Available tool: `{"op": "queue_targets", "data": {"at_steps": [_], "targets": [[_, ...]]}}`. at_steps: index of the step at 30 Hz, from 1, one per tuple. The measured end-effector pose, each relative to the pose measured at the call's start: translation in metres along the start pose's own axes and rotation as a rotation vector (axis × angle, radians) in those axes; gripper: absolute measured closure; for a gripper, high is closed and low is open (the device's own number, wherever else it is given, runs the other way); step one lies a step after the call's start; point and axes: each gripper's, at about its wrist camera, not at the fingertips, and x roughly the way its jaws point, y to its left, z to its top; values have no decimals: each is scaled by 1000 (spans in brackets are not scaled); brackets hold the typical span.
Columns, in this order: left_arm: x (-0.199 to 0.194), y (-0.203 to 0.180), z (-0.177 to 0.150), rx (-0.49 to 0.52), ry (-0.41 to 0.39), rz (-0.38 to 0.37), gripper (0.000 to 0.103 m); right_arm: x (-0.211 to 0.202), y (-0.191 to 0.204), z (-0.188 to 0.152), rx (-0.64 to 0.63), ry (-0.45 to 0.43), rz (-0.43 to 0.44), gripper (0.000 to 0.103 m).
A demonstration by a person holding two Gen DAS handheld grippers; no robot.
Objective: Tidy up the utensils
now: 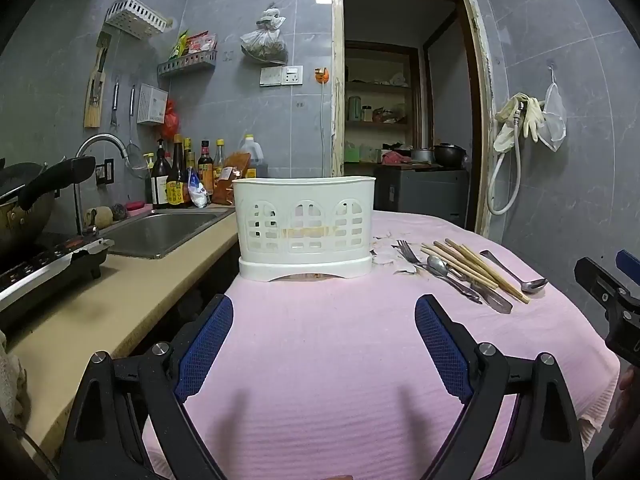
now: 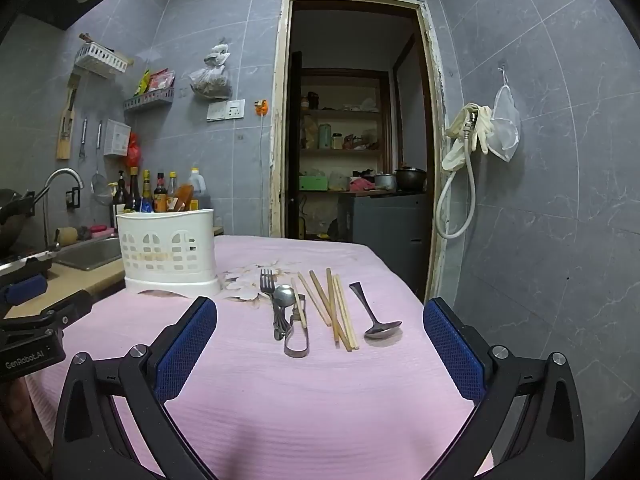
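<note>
Nothing sorted yet: the white holder (image 2: 168, 248) looks empty as far as I can tell. Fork (image 2: 267, 280), spoons, chopsticks (image 2: 336, 312) all lie on the pink-clothed counter (image 2: 320, 400) right of it. Left gripper (image 1: 324, 344) and right gripper (image 2: 320, 344) fingers spread wide, holding nothing.

On the pink cloth (image 2: 280, 400): one white holder (image 2: 168, 254) at 10 o'clock, one fork (image 2: 267, 280), two spoons (image 2: 283, 295) (image 2: 382, 330), roughly five chopsticks (image 2: 340, 312), and one pair of tongs (image 2: 297, 340).
</note>
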Motion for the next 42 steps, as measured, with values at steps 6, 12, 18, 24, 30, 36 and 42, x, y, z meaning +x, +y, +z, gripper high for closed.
{"op": "queue_targets", "data": {"at_steps": [6, 12, 18, 24, 30, 36, 42], "targets": [[-3, -3, -1, -2, 7, 0, 14, 0, 2, 1, 0, 3, 3, 0], [1, -1, -4, -11, 17, -2, 14, 0, 2, 1, 0, 4, 3, 0], [2, -1, -4, -14, 18, -3, 14, 1, 2, 1, -1, 4, 2, 0], [2, 0, -3, -14, 18, -3, 14, 1, 3, 1, 0, 5, 2, 0], [3, 0, -4, -15, 20, -5, 14, 1, 3, 2, 0, 6, 3, 0], [3, 0, -4, -16, 21, -3, 14, 1, 3, 2, 0, 7, 4, 0], [4, 1, -4, -15, 21, -5, 14, 1, 4, 2, -1, 7, 3, 0]]}}
